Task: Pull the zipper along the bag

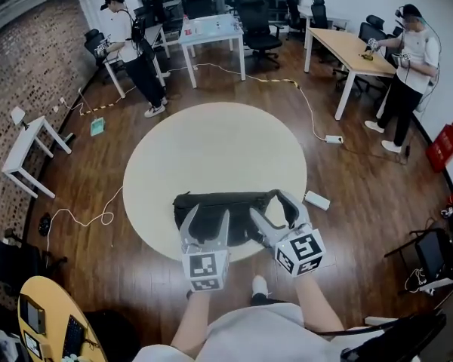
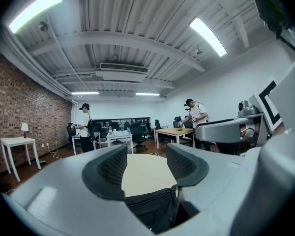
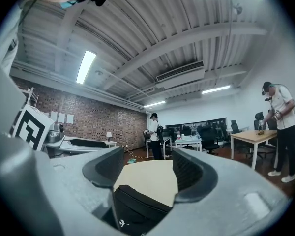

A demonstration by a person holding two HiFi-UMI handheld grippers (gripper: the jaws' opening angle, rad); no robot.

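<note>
A black bag (image 1: 223,210) lies at the near edge of a round cream worktop (image 1: 211,145). The left hand-held gripper (image 1: 206,225) and right hand-held gripper (image 1: 267,204) hover over it, jaws apart, gripping nothing. Around it are a wooden floor (image 1: 355,194) and a brick wall (image 1: 23,59).

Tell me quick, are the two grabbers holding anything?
Left gripper: open, holding nothing, just above the black bag.
Right gripper: open, holding nothing, above the same bag.
</note>
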